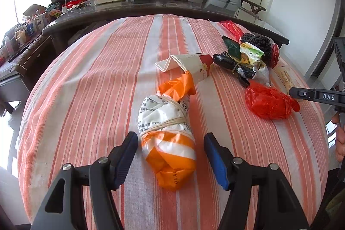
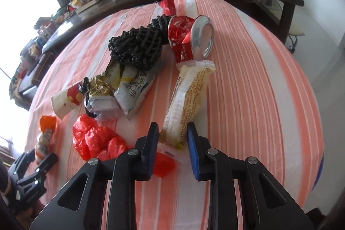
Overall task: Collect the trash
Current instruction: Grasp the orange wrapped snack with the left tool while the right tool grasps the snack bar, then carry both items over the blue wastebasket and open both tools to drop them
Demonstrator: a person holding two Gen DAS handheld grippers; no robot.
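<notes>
Yellowish wrapper lengthwise away — right tool apparently pinching near end; left tool open.

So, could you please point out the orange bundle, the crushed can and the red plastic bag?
orange bundle (image 1: 166, 122): left wrist view, its white, string-tied middle.
crushed can (image 2: 203, 37): right wrist view, silver end.
red plastic bag (image 1: 268, 101): left wrist view, crumpled middle.

Your striped tablecloth looks matt woven cloth. Beside the shiny metal can, the red bag seems glossy, crinkled plastic.
</notes>
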